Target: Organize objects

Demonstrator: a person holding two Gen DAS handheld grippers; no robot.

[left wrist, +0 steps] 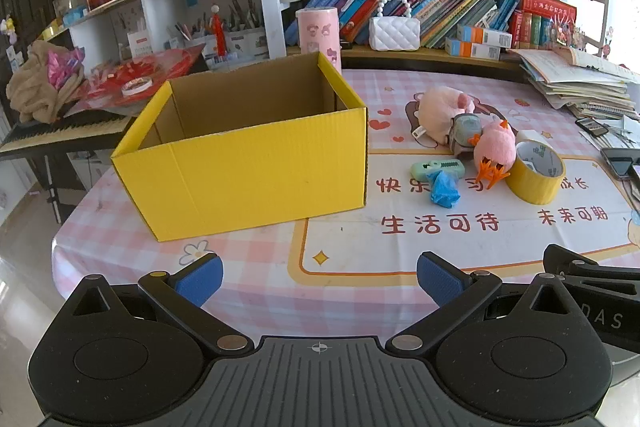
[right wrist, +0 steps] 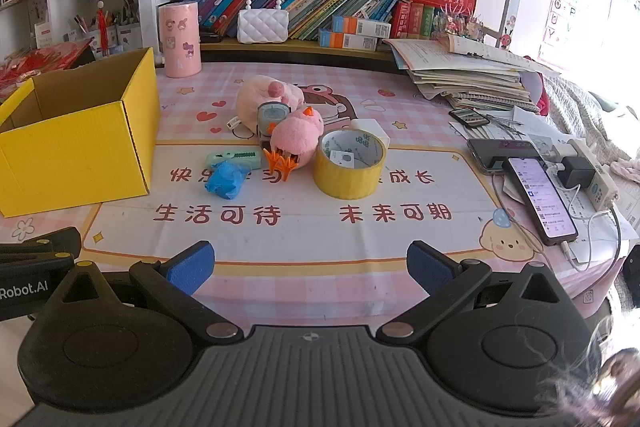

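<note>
Left wrist fisheye: the left tongs (left wrist: pixel 319 281) are seen released, blue pads (left wrist: pixel 200 281) spread wide with nothing between them, held above the near edge of the bench (left wrist: pixel 360 251), which is covered by a pink checked cloth. An open yellow cardboard box (left wrist: pixel 248 163) stands on the bench ahead and to the left, its inside bare as far as can be seen. To its right a cluster of small things is gathered: a roll of yellow tape (left wrist: pixel 536 173) stood on its side, a pink plush chick (left wrist: pixel 494 149) with orange feet touching the roll, a larger pale pink plush (left wrist: pixel 440 109) behind, a mint-green stapler-like tool (left wrist: pixel 438 169), and a crumpled blue piece (left wrist: pixel 444 189) just in front of it.

From the right wrist view the right tongs (right wrist: pixel 310 269) are likewise released and hold nothing, facing the same cluster, with the tape roll (right wrist: pixel 348 163) nearly straight ahead and the box (right wrist: pixel 80 135) off to the left. Two phones (right wrist: pixel 540 199) lie at the right edge.
</note>
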